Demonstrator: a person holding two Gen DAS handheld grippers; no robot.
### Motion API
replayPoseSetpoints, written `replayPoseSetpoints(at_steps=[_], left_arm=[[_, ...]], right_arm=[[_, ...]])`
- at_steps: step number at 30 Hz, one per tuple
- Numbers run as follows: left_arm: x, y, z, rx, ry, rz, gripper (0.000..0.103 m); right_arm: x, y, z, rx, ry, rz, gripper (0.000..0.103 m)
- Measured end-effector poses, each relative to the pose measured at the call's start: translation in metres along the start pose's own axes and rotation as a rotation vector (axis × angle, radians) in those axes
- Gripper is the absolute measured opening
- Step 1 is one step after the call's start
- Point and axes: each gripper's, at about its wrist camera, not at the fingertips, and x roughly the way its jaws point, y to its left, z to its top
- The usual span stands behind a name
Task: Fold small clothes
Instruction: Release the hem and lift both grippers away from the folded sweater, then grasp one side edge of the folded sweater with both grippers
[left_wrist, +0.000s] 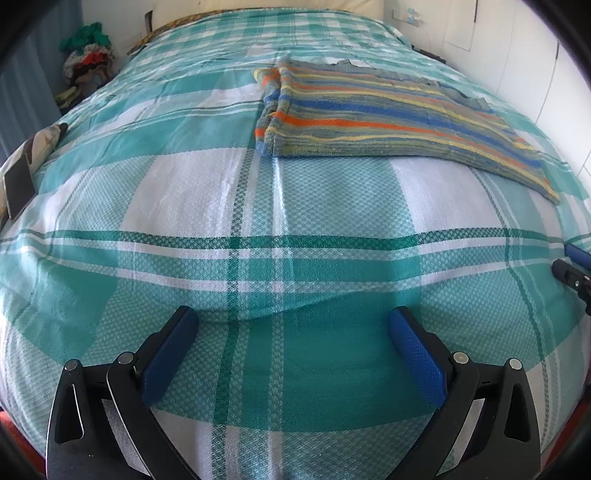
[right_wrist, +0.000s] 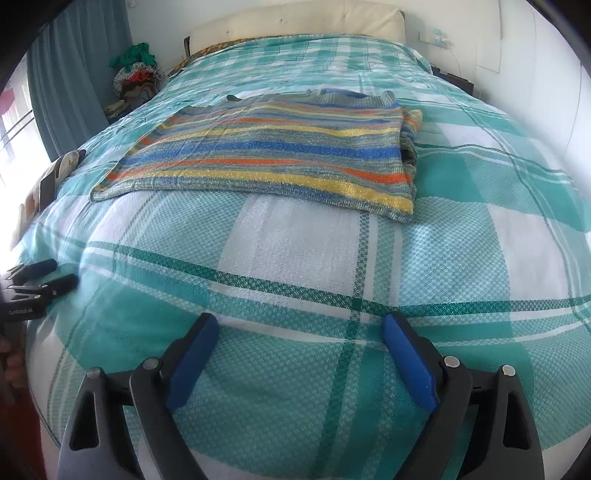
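Both the left gripper (left_wrist: 291, 325) and right gripper (right_wrist: 299, 332) are hovering spread wide and empty over the checked bedspread (right_wrist: 295, 258), well short of the striped knit sweater (right_wrist: 273, 158) lying partly folded mid-bed; next grasp is probably best taken at hem corners, pinching all layers.

Striped garment (right_wrist: 266, 155) – blue, orange, yellow, grey-green; bedspread (right_wrist: 295, 266) – teal-and-white check with dark green lines; gripper pads (left_wrist: 415, 354) blue

Bed (left_wrist: 258, 206), teal-white plaid cover; striped knit garment (left_wrist: 388, 118) flat on it.
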Motion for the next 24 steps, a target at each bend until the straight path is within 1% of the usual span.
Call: replayPoseSetpoints(at_steps=[5, 10, 14, 16, 17, 18, 20, 21, 22, 23, 24], left_arm=[[0.002, -0.001, 0.0, 0.004, 0.005, 0.003, 0.102], [0.003, -0.003, 0.004, 0.015, 0.032, 0.011, 0.102], [-0.003, -0.006, 0.01, 0.025, 0.067, 0.032, 0.102], [-0.014, -0.013, 0.015, 0.051, 0.094, 0.053, 0.1], [-0.024, -0.021, 0.017, 0.083, 0.085, 0.043, 0.1], [-0.038, -0.033, 0.022, 0.128, 0.042, 0.019, 0.1], [-0.057, -0.062, 0.032, 0.216, -0.023, -0.036, 0.1], [-0.065, -0.084, 0.04, 0.277, -0.049, -0.086, 0.1], [-0.068, -0.104, 0.047, 0.327, -0.066, -0.134, 0.1], [-0.069, -0.123, 0.054, 0.369, -0.075, -0.177, 0.1], [-0.066, -0.15, 0.064, 0.421, -0.083, -0.235, 0.1]], right_arm=[[0.003, 0.004, 0.0, -0.012, 0.007, -0.016, 0.092], [0.007, 0.011, 0.002, -0.041, 0.033, -0.058, 0.094], [0.009, 0.013, 0.006, -0.039, 0.072, -0.073, 0.094], [0.003, 0.01, 0.013, -0.019, 0.108, -0.057, 0.094], [-0.002, 0.007, 0.017, -0.005, 0.117, -0.038, 0.092], [-0.012, -0.003, 0.023, 0.036, 0.098, 0.009, 0.089], [-0.031, -0.028, 0.038, 0.122, 0.019, 0.083, 0.089], [-0.038, -0.046, 0.05, 0.17, -0.013, 0.104, 0.089], [-0.041, -0.063, 0.061, 0.206, -0.027, 0.118, 0.089], [-0.04, -0.083, 0.075, 0.246, -0.03, 0.14, 0.089], [-0.036, -0.104, 0.091, 0.292, -0.029, 0.165, 0.087]])
